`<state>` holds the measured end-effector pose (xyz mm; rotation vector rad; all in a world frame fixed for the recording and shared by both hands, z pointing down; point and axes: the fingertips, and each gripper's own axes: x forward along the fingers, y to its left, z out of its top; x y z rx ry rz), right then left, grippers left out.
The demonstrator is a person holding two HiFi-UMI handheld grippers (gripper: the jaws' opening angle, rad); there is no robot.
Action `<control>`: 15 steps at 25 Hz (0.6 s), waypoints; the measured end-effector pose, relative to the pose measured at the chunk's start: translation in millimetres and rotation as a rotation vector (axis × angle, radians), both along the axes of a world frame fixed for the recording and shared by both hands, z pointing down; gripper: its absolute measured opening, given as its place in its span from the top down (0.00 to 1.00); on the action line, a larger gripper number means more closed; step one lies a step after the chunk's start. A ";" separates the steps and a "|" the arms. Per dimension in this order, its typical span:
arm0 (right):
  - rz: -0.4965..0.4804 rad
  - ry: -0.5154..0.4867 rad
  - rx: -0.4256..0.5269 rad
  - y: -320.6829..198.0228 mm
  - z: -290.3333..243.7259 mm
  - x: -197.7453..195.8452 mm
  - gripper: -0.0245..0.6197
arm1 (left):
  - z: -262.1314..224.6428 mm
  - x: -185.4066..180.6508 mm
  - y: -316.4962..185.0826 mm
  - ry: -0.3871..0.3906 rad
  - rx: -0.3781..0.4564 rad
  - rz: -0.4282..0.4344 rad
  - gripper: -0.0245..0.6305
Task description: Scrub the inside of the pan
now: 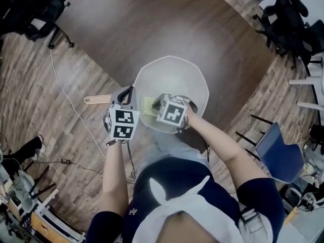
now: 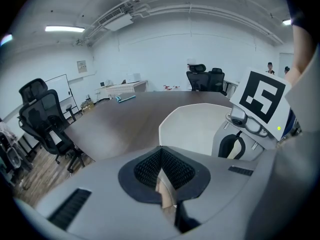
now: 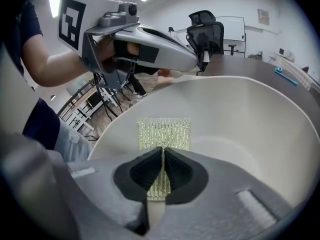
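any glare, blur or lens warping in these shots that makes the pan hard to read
Head view: sharp overall, soft even light, but the white pan looks washed out. Left gripper view: strong fisheye, dark corners, the ceiling light blown out. Right gripper view: same bending, yet the sponge is sharp and the pan's wall evenly lit.

The head view looks steeply down on the pan [image 1: 174, 85] from above. Each gripper view sits close behind its own fingers [image 2: 146, 170], facing past them into the shared pan.
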<state>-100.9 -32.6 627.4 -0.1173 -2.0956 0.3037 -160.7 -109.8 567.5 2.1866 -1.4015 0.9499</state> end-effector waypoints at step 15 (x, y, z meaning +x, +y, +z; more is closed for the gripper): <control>0.104 -0.102 0.226 -39.6 -5.0 -17.4 0.94 | 0.4 4.6 -4.6 -0.009 -0.002 0.002 0.96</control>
